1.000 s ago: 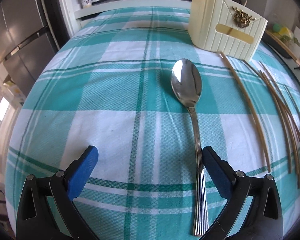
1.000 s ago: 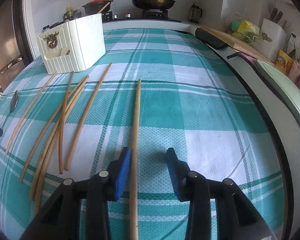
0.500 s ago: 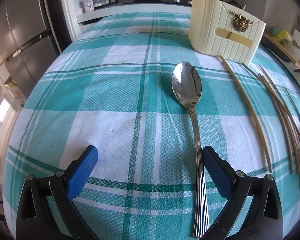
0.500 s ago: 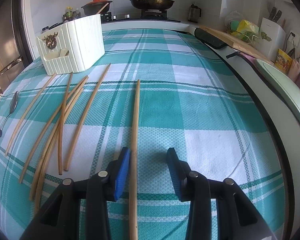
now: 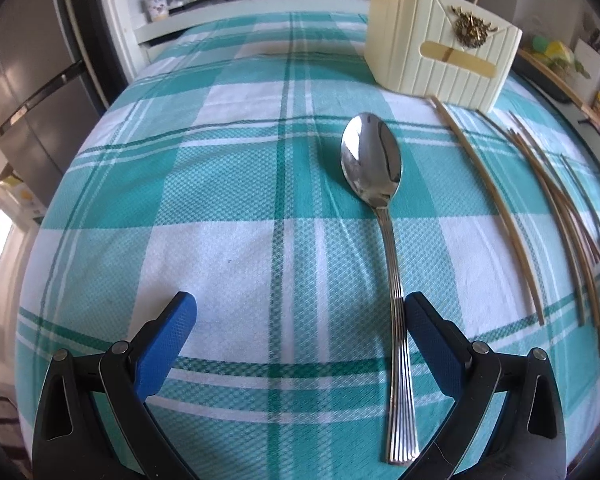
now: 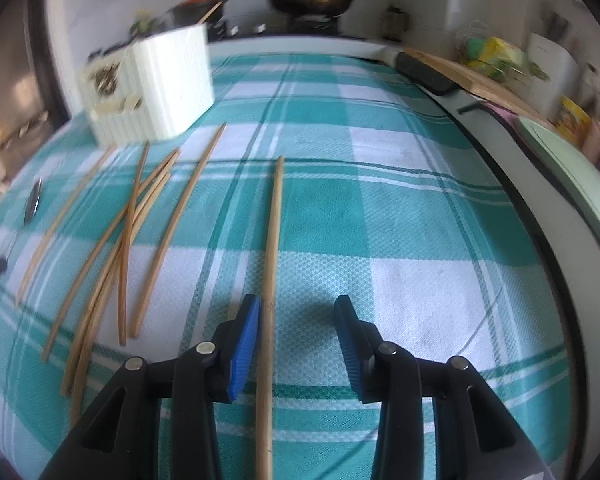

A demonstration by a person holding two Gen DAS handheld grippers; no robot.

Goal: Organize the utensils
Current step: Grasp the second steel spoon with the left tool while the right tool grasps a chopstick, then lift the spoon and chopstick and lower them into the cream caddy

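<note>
A steel spoon point(image 5: 384, 216) lies on the teal plaid tablecloth point(image 5: 228, 184), bowl pointing away. My left gripper point(image 5: 300, 308) is open low over the cloth; the spoon's handle runs just inside its right finger point(image 5: 432, 340). A cream ribbed utensil holder point(image 5: 440, 56) stands beyond; it also shows in the right wrist view point(image 6: 156, 88). My right gripper point(image 6: 296, 320) is open, and a single bamboo chopstick point(image 6: 274, 264) lies between its fingers, close to the left finger point(image 6: 244, 344). Several more chopsticks point(image 6: 132, 240) lie scattered to the left.
The chopsticks also lie right of the spoon in the left wrist view point(image 5: 540, 208). The table's right edge point(image 6: 540, 216) borders a counter with a cutting board point(image 6: 472, 76). A stove with a wok point(image 6: 312, 0) is behind. A fridge point(image 5: 24, 80) stands at the left.
The left gripper has tilted slightly, so the holder sits lower in its view. The right gripper has moved and its view is blurred; the chopstick stays between its fingers.
</note>
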